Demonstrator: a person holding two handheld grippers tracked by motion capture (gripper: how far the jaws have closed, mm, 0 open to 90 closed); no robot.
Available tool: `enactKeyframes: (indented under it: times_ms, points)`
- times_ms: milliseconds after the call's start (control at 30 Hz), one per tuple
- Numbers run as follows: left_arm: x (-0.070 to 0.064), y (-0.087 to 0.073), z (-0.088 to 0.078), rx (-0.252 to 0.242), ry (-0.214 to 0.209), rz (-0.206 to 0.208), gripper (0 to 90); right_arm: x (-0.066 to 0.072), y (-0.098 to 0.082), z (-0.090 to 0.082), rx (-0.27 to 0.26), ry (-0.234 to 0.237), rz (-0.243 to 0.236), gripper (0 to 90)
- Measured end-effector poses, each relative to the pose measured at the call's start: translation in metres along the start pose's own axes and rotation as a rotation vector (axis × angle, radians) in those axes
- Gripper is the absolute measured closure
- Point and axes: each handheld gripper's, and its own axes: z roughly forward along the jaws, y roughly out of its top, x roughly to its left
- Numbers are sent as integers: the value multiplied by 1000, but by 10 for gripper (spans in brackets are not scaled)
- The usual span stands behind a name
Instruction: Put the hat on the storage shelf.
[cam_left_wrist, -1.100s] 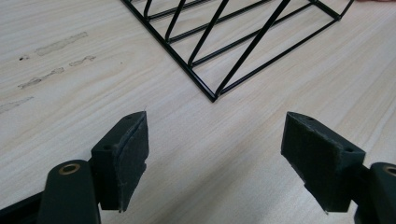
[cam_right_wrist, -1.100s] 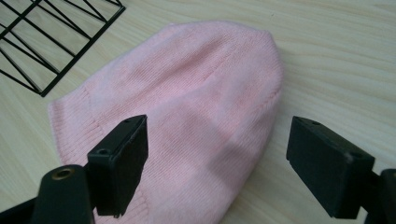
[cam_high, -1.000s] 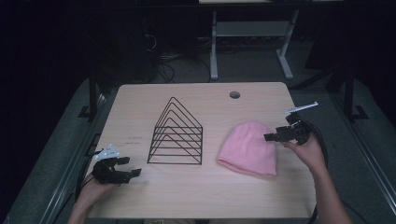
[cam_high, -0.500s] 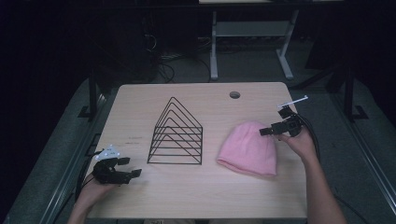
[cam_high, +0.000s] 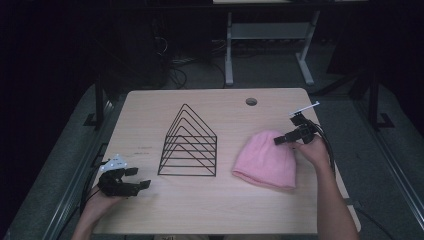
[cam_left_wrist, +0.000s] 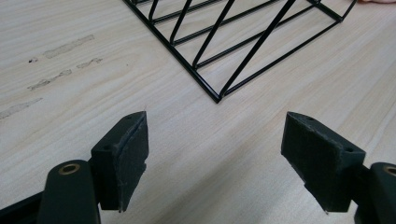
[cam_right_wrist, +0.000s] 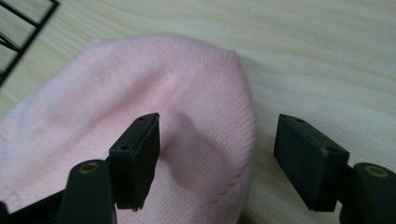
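Observation:
A pink knit beanie (cam_high: 266, 157) lies flat on the light wood table (cam_high: 210, 210), right of centre. My right gripper (cam_high: 278, 140) hovers at the hat's far right edge, jaws wide apart and nothing between them. In the right gripper view the beanie (cam_right_wrist: 140, 93) spreads under the jaws, one pad over the fabric, the other over bare wood. My left gripper (cam_high: 144, 185) rests open near the table's front left corner. Its own view looks along the open jaws at a corner of the black wire rack (cam_left_wrist: 219, 70).
The black wire rack (cam_high: 189, 144), shaped like nested triangles, stands mid-table between the two grippers. A round cable hole (cam_high: 251, 101) sits near the far edge. Beyond the table are dark floor, cables and a white desk frame (cam_high: 267, 35).
My right gripper has slid from the table's right side toward the beanie's far edge, turning its jaws to the left. The left gripper has stayed put.

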Motion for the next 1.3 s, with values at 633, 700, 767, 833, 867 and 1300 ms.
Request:
enactKeyframes:
  times_ms: [633, 700, 767, 833, 867, 1300]
  points:
    - [-1, 1, 0, -3, 3, 9, 234, -6, -2, 12, 22, 84, 29, 621]
    - [-1, 1, 1, -3, 4, 7, 234, -5, -2, 12, 24, 95, 26, 674]
    - [-1, 1, 1, 0, 2, 9, 234, -4, -1, 11, 27, 99, 21, 707]
    - [-1, 1, 1, 4, -2, 8, 234, -2, -1, 10, 30, 94, 9, 733]
    - [-1, 1, 1, 5, -2, 8, 234, -2, 0, 9, 29, 90, 2, 747]
    - [-1, 0, -1, 10, -8, 10, 234, 10, 2, -11, -25, 156, -35, 776]
